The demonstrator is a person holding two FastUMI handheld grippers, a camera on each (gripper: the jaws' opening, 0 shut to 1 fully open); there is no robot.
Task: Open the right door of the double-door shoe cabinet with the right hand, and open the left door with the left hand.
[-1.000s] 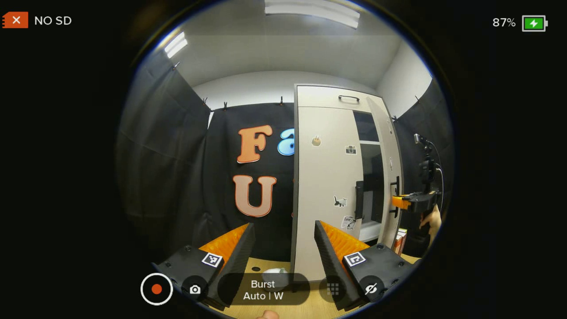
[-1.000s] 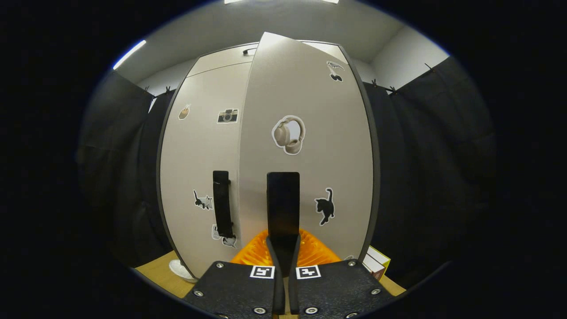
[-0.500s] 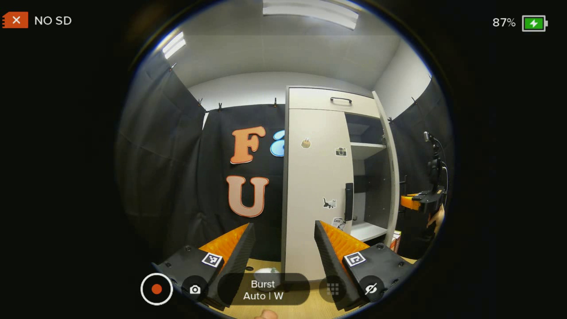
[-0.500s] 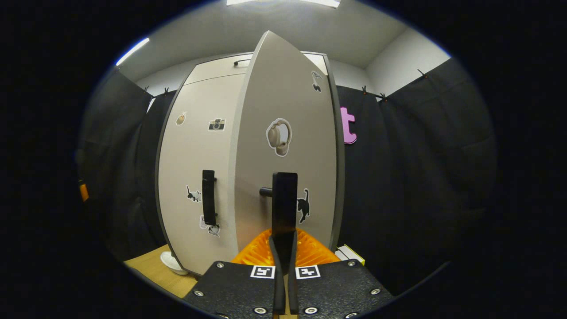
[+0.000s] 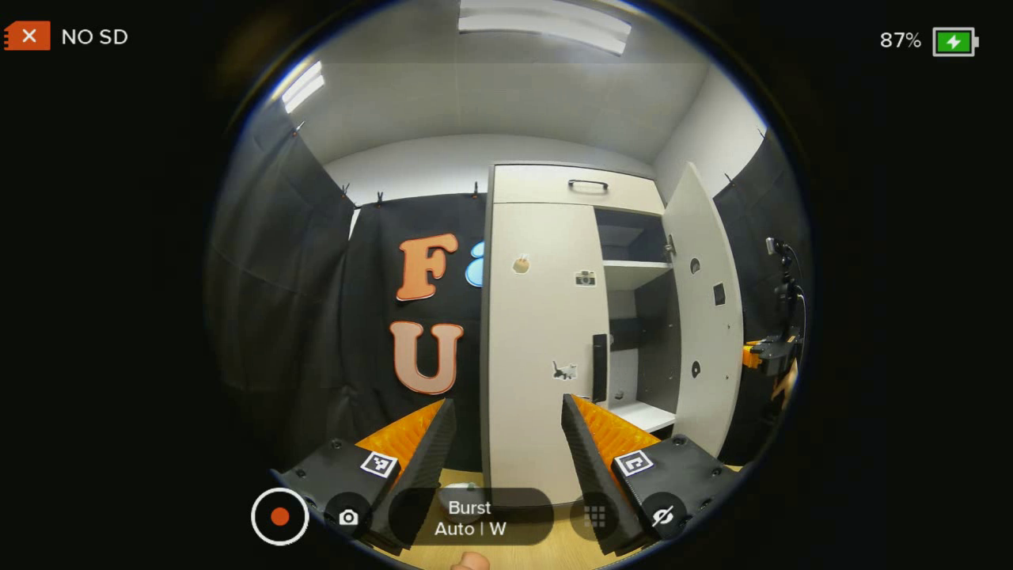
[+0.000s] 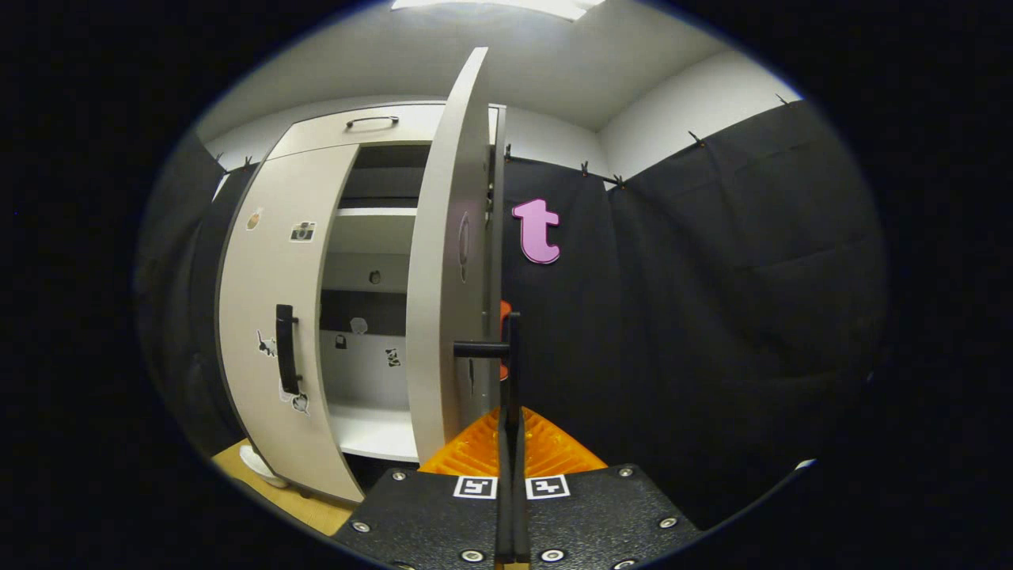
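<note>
At the shoe cabinet [image 5: 570,186], my right gripper [image 6: 510,412] is pinching the right door's handle [image 6: 510,348] with that door [image 6: 447,277] swung wide, while my left gripper [image 5: 506,431] is waiting with jaws spread before the shut left door [image 5: 542,348], 1 of 2 left.

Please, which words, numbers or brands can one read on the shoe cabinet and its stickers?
Shoe cabinet: no text that can be read.
Left door: the camera sticker and the cat sticker are pictures without words.
Lowest sticker, below the left door's handle: too small to read.
</note>
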